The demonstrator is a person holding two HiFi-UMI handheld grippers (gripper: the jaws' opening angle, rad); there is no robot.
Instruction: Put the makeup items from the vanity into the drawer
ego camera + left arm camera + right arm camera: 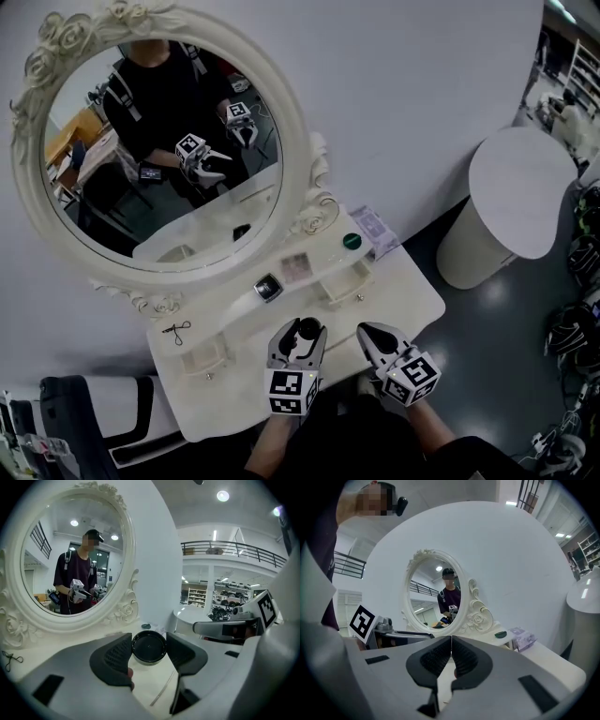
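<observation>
My left gripper (301,332) is shut on a round black jar (307,328) above the front middle of the white vanity (412,291). In the left gripper view the jar (149,647) sits squarely between the two dark pads. To its right my right gripper (366,332) is shut with nothing in it, its pads (461,657) pressed together. On the raised shelf lie a green round item (352,241), a pale palette (295,267) and a black square compact (268,287). An eyelash curler (176,329) lies at the left end.
The oval mirror (159,141) stands behind the shelf. Two small drawers (343,283) (203,357) sit under the shelf, and both look pulled out. A purple packet (375,228) lies at the back right. A round white stool (511,202) stands right of the vanity.
</observation>
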